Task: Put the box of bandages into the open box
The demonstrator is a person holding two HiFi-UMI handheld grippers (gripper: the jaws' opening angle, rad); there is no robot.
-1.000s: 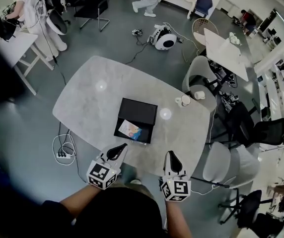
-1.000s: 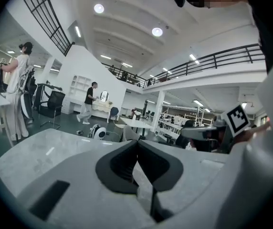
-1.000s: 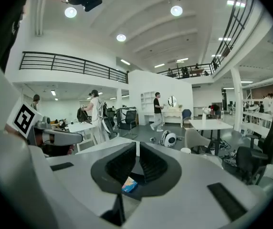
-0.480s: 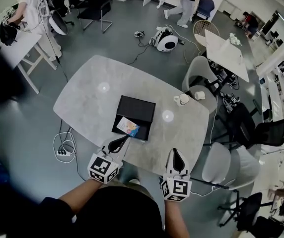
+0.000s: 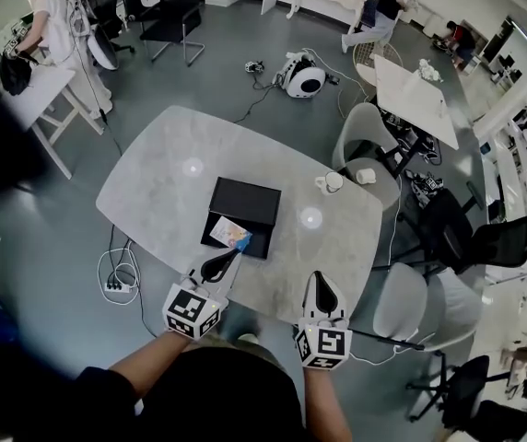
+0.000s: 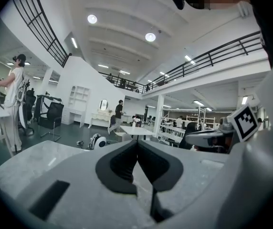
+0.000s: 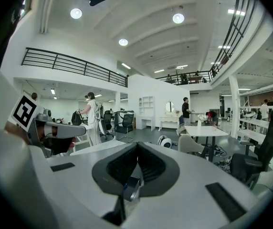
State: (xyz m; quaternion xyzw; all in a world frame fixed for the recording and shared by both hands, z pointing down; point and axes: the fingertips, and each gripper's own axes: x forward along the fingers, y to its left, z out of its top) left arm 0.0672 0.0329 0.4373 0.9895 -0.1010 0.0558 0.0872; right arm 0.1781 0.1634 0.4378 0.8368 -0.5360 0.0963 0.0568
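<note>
The black open box (image 5: 248,203) lies in the middle of the grey marble table (image 5: 162,187). The colourful box of bandages (image 5: 230,234) rests inside it, at its near left part. My left gripper (image 5: 217,267) hangs over the table's near edge, just short of the black box, jaws shut and empty (image 6: 137,143). My right gripper (image 5: 323,295) is to its right, also at the near edge, jaws pressed together with nothing between them (image 7: 137,146). Each gripper view shows the other gripper at its side and the room beyond.
A white cup (image 5: 329,182) stands on the table right of the black box. Light chairs (image 5: 369,141) crowd the table's right side. A power strip with cables (image 5: 116,282) lies on the floor at left. A white round robot (image 5: 302,75) and people are farther back.
Both grippers have lifted slightly and drawn back from the black box. The bandage box stays in the box. A person walking at the back has moved to the right.
</note>
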